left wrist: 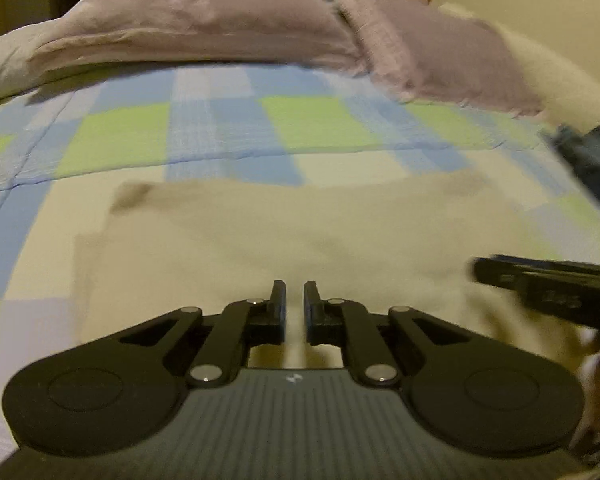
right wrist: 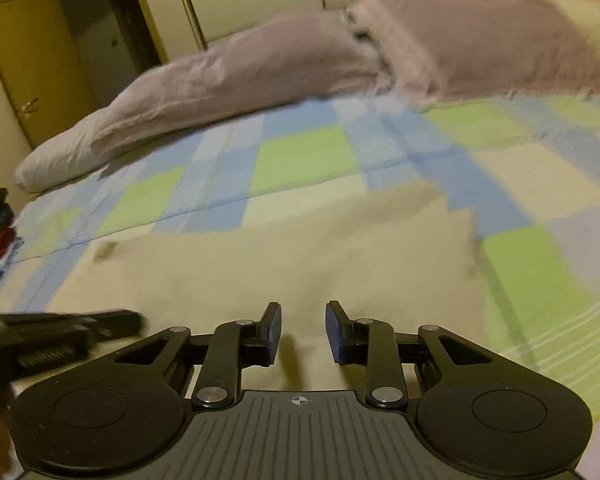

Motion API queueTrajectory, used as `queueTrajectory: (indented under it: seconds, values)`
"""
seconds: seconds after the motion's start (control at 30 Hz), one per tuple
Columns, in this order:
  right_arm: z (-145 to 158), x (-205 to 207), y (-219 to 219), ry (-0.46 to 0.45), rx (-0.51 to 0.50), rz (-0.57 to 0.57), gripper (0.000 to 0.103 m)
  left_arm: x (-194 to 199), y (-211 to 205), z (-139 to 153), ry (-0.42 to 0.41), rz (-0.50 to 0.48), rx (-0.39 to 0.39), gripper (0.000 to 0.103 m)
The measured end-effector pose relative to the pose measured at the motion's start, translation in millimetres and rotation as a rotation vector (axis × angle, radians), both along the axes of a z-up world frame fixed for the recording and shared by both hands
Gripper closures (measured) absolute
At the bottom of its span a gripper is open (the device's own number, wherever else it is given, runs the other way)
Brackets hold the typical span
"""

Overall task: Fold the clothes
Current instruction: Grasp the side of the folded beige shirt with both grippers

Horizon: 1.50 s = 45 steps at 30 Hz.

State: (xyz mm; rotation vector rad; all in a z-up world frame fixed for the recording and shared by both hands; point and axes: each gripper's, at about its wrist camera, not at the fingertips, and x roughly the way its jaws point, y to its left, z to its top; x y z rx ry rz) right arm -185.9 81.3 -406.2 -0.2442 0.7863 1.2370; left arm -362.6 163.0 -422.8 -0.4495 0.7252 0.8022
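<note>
Cream-coloured cloth [left wrist: 260, 232], soft and matte, lies spread flat on the bed in the left wrist view, its far edge straight across the checked bedspread [left wrist: 308, 128] of blue, green and pale squares; the left gripper [left wrist: 295, 304] hovers low over its near part with black jaws nearly closed, a narrow strip of cream fabric showing in the slit between the blue pads, though whether they pinch it cannot be told; the right gripper [left wrist: 540, 284] enters blurred at the right edge; a lilac pillow [left wrist: 204, 28], rumpled and long, lies across the head of the bed. Seen from the right wrist, the same cloth [right wrist: 280, 248] fills the foreground as a broad pale sheet; the right gripper [right wrist: 303, 330] stands partly open above it, nothing between its pads; the left gripper [right wrist: 80, 328] shows as a dark blur at lower left; a yellowish wooden door [right wrist: 32, 64] stands beyond the bed.
</note>
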Motion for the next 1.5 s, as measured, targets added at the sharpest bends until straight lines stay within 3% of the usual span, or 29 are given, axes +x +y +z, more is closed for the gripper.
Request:
queueTrajectory:
  seconds: [0.1,0.17,0.27,0.3,0.4,0.53,0.63,0.83,1.07,1.13,1.23,1.37,1.5]
  values:
    - [-19,7,0,0.026,-0.020,0.013,0.077,-4,6,-6,-0.027,0.003,-0.018,0.095]
    - [-14,7,-3,0.026,-0.020,0.014,0.077,-7,3,3,-0.024,0.001,-0.010,0.095]
    - [0,20,-21,0.130,0.025,-0.038,0.077,-27,-9,17,-0.071,0.009,-0.007,0.095]
    - [4,27,-33,0.169,0.056,-0.064,0.075,-38,-14,21,-0.088,0.017,-0.010,0.095]
    - [8,53,-77,0.294,0.106,-0.165,0.046,-66,-30,25,-0.126,0.051,-0.037,0.095]
    - [-1,75,-129,0.461,0.133,-0.266,0.046,-99,-45,13,-0.145,0.071,-0.104,0.095]
    - [-10,80,-144,0.505,0.116,-0.288,0.047,-108,-45,-2,-0.088,0.108,-0.147,0.096]
    - [1,102,-120,0.479,0.170,-0.222,0.047,-108,-38,27,-0.173,0.088,-0.090,0.095]
    - [-29,125,-77,0.635,0.144,-0.214,0.047,-119,6,14,-0.335,0.176,-0.219,0.095]
    - [-29,127,-69,0.657,0.132,-0.192,0.057,-124,19,8,-0.382,0.201,-0.255,0.095]
    - [-35,129,-64,0.689,0.117,-0.191,0.057,-122,35,-12,-0.352,0.229,-0.319,0.101]
    - [-42,136,-62,0.746,0.115,-0.231,0.070,-127,36,-17,-0.375,0.221,-0.320,0.101]
    - [-35,135,-51,0.720,0.038,-0.265,0.085,-133,36,-18,-0.406,0.226,-0.337,0.101]
